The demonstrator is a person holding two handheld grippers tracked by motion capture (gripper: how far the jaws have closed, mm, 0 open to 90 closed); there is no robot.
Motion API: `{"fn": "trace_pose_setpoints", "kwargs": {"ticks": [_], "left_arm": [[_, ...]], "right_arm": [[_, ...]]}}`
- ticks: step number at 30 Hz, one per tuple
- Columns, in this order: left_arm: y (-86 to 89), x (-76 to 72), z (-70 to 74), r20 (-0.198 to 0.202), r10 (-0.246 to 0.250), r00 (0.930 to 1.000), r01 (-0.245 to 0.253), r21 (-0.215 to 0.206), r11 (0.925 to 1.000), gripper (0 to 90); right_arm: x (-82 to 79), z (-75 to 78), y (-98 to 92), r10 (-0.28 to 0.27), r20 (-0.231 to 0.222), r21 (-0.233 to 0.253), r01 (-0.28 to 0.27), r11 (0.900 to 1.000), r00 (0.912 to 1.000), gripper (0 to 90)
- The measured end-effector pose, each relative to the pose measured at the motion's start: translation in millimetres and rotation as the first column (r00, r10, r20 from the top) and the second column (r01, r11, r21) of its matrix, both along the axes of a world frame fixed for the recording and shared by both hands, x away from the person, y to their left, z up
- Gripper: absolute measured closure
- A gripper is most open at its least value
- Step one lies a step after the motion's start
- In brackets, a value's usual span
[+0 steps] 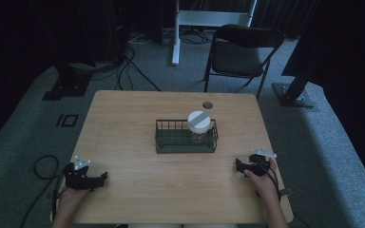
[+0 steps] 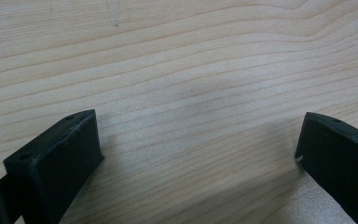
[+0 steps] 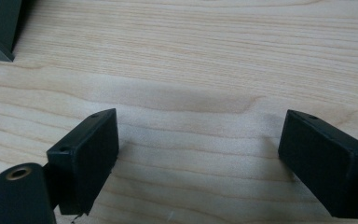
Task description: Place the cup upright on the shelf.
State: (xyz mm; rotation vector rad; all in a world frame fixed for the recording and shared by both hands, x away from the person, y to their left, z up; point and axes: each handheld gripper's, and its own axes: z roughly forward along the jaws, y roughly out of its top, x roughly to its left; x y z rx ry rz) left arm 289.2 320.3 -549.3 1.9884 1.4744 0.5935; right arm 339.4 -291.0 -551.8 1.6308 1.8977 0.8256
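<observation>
High view had your left tongs (image 1: 102,178) resting at the near left of the wooden tabletop (image 1: 128,128) and your right tongs (image 1: 239,166) at the near right, each in a hand. Both stood wide open over bare wood, gripping nothing. Between them, farther back at the middle, a wire basket (image 1: 171,143) held a clear jar (image 1: 199,128) with a white lid at its right end.

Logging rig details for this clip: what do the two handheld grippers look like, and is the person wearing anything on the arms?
Both grippers are black. The left gripper and right gripper each carry a grey three-cornered plate on top, and a dark cable trails from each. In the gripper views the jaws are blocky black pads with small holes in their tips. The forearms look bare; no sleeves visible.
</observation>
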Motion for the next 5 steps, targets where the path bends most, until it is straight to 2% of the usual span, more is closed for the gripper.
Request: {"fn": "trace_pose_setpoints", "kwargs": {"ticks": [5], "left_arm": [[0.0, 0.0, 0.0, 0.000, 0.000, 1.0000, 0.000, 0.000, 1.0000, 0.2]], "right_arm": [[0.1, 0.0, 0.0, 0.000, 0.000, 0.000, 0.000, 1.000, 1.0000, 11.7]]}}
